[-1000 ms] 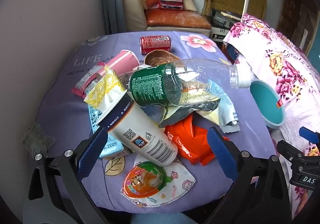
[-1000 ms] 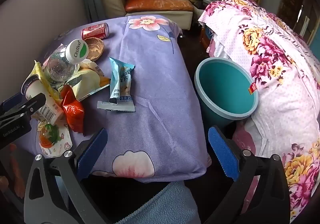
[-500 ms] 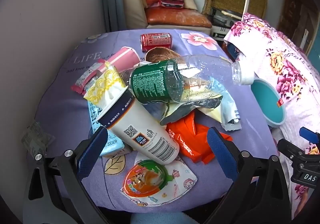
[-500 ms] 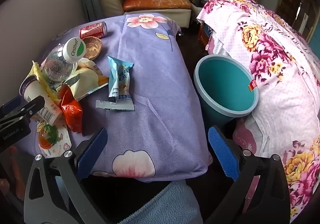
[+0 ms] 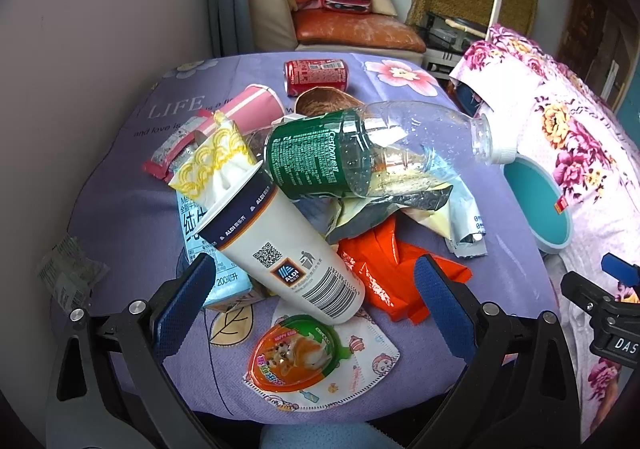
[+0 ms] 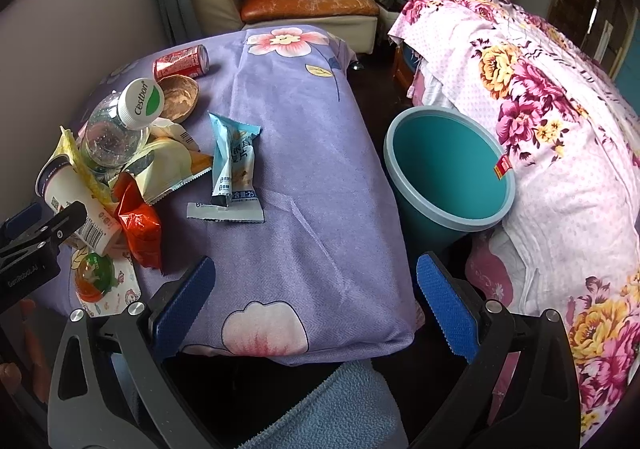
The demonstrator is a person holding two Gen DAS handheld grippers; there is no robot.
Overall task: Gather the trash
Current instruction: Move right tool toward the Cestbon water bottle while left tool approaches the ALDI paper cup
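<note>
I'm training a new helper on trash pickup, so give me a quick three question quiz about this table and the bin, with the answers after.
1. True or false: the left gripper is shut on the white ALDI cup.
2. Which item lies apart from the pile, nearest the teal bin: A) red can, B) light blue snack wrapper, C) orange wrapper?
3. Fill in: the clear bottle has a ____ label.

Key: 1 false, both the left and the right gripper are open and hold nothing. 2 B. 3 green.
</note>
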